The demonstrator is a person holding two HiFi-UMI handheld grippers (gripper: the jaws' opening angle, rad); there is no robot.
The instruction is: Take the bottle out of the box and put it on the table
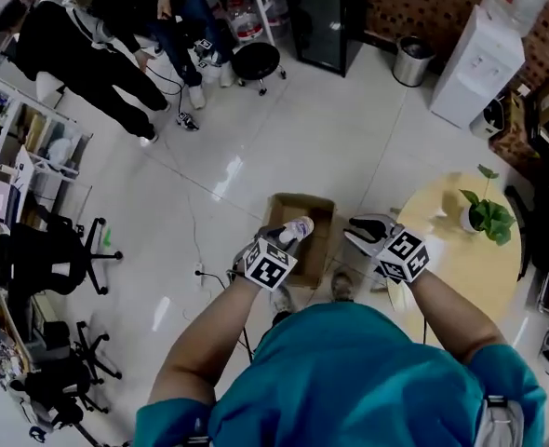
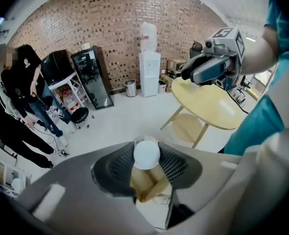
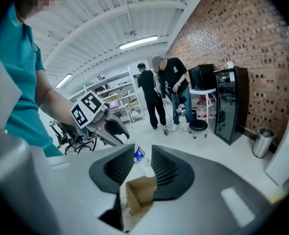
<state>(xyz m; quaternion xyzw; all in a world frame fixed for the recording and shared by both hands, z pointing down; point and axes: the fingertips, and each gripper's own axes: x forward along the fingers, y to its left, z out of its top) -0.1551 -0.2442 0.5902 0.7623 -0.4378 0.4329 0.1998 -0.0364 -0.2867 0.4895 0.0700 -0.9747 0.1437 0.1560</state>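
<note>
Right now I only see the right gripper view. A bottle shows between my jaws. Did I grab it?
Observer: No. The left gripper view shows the pads of the left gripper pressed on the bottle from both sides.
Operator: Where's the table?
Observer: The head view shows a round table on the right gripper's side.
Operator: Anything on it?
Observer: A potted plant, toward its far side.
</note>
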